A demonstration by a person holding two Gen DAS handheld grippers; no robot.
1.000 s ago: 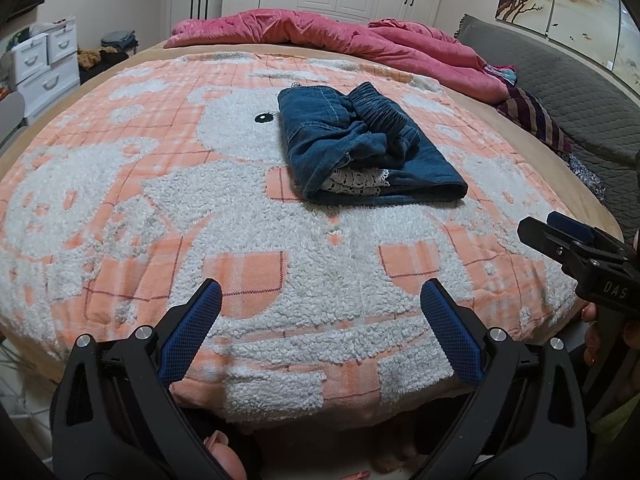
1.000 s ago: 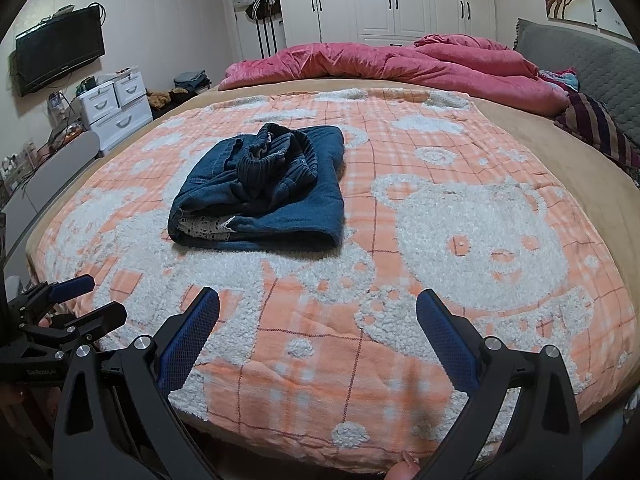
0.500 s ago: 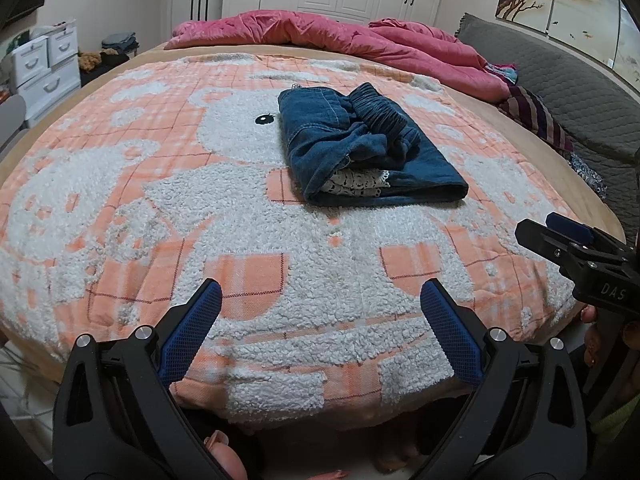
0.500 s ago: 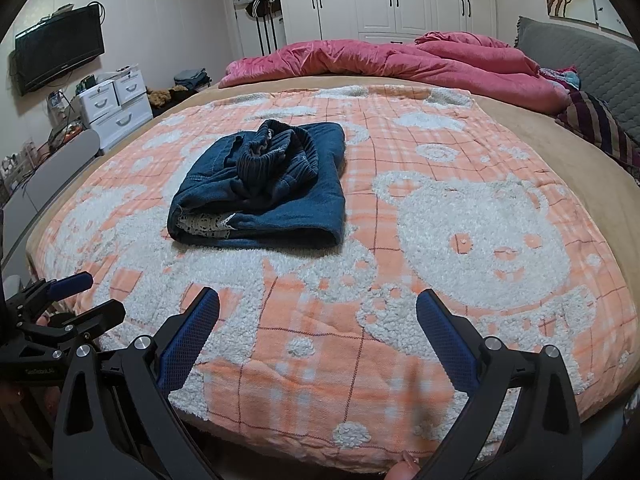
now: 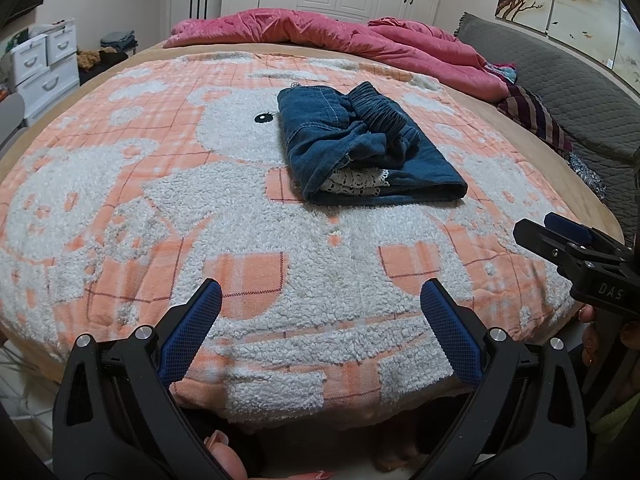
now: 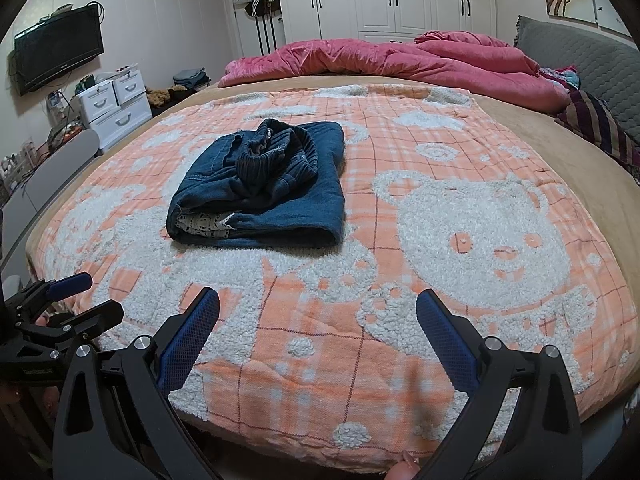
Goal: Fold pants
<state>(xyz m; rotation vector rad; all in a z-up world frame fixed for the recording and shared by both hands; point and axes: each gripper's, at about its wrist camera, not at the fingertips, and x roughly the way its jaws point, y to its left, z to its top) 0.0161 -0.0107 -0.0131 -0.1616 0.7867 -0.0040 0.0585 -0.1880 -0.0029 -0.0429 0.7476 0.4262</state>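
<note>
Dark blue denim pants point(image 5: 360, 148) lie folded in a compact bundle on the orange and white bear blanket point(image 5: 160, 208), with white lace trim showing at the near open end. They also show in the right wrist view point(image 6: 264, 188). My left gripper point(image 5: 320, 296) is open and empty, held over the blanket's near edge, well short of the pants. My right gripper point(image 6: 318, 300) is open and empty, also at the near edge. Each gripper shows at the side of the other's view: the right one point(image 5: 560, 236), the left one point(image 6: 76, 300).
A pink duvet point(image 5: 340, 36) is heaped at the far end of the bed. A grey headboard point(image 5: 560, 68) and striped cloth point(image 5: 536, 116) lie at the right. White drawers point(image 6: 116, 104) and a wall TV point(image 6: 60, 48) stand at the left.
Both grippers have drifted very slightly; the pants sit a touch lower in view. Nothing was gripped or released.
</note>
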